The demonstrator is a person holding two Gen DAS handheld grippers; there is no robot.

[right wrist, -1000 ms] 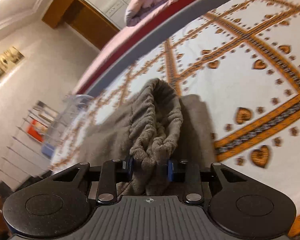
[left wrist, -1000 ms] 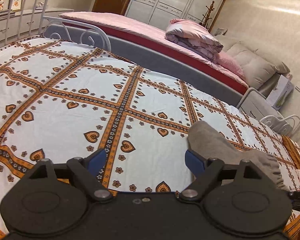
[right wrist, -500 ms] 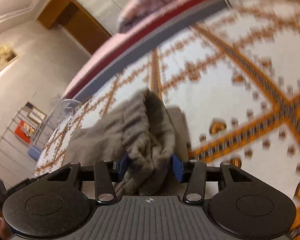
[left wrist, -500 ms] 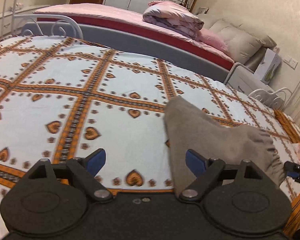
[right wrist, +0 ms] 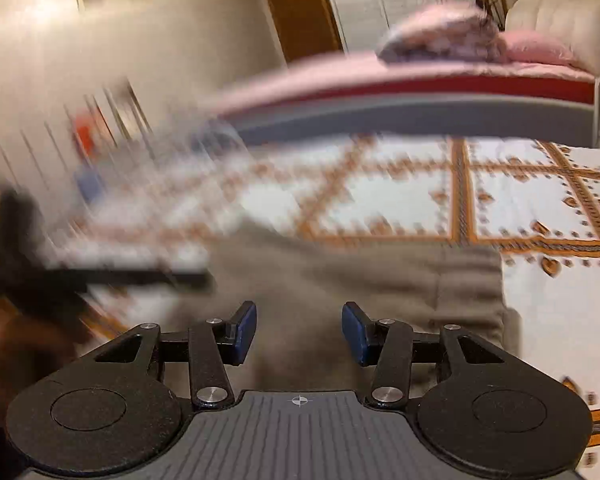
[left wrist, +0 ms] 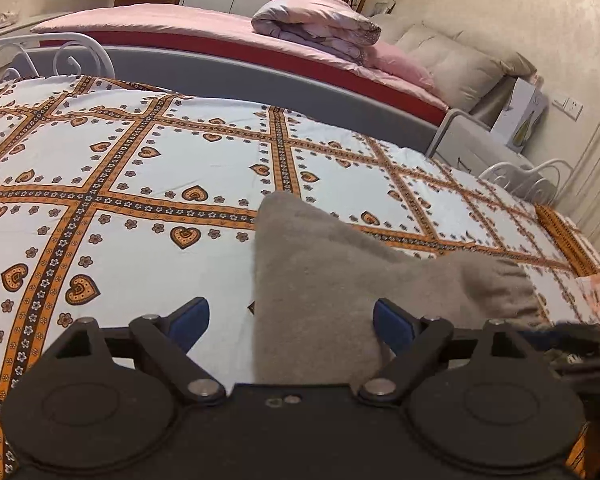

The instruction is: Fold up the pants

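Note:
Grey knit pants lie on the patterned bedspread, one corner pointing away and the gathered waistband at the right. My left gripper hovers over their near edge. Its jaws are opening wide, and cloth lies under the gap without touching either pad. The right wrist view is blurred by motion. There my right gripper stands open above the flat grey pants, nothing pinched between its blue pads. A dark blurred shape at the left edge looks like the other gripper.
Beyond the bedspread stands a second bed with a pink cover, a folded quilt and pillows. White metal bed rails rise at the far left and at the right. A white box stands by the wall.
My right gripper has let go of the bunched waistband, opened and rolled level; the pants now lie flat under it. My left gripper has slid right, over the pants' edge.

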